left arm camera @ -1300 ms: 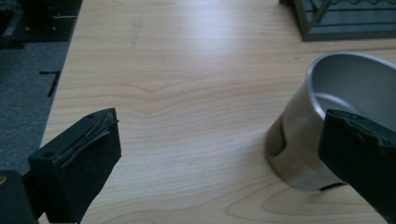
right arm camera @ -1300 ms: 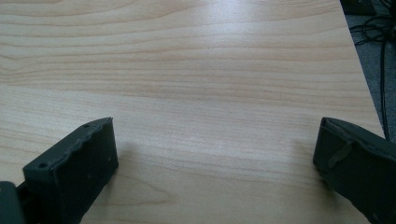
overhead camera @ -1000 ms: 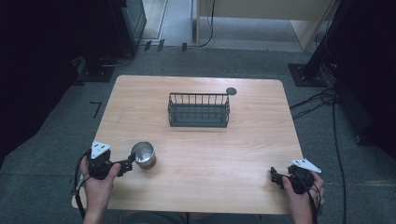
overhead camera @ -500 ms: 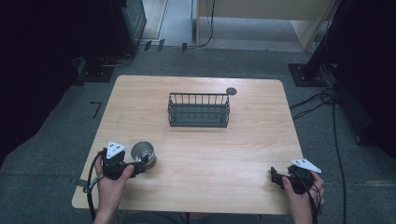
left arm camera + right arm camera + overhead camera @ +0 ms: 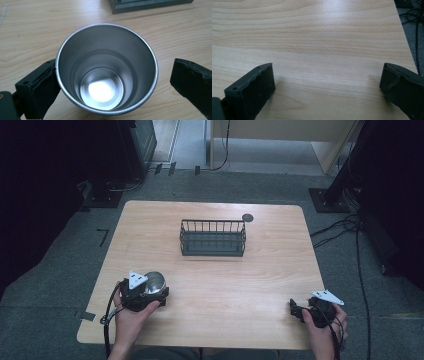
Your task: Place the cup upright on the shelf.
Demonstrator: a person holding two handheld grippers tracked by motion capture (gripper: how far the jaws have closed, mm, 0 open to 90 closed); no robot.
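Observation:
A shiny steel cup (image 5: 156, 281) stands upright on the wooden table (image 5: 250, 280) at the near left. My left gripper (image 5: 152, 290) is open, one jaw on each side of the cup. In the left gripper view the empty cup (image 5: 105, 70) stands between the jaws; the left jaw touches its wall and the right jaw stands a little clear of it. My right gripper (image 5: 296, 310) rests open at the table's near right corner. Nothing but bare wood lies between its jaws (image 5: 327, 82).
A dark wire basket (image 5: 212, 239) stands empty at the middle of the table, its base (image 5: 150, 5) just beyond the cup. A small black disc (image 5: 247, 217) lies behind it. The table's right edge (image 5: 405, 37) with floor cables is close to my right gripper.
My left gripper has moved right and forward up to the cup, so its jaws now flank it. The right gripper and the cup have stayed put.

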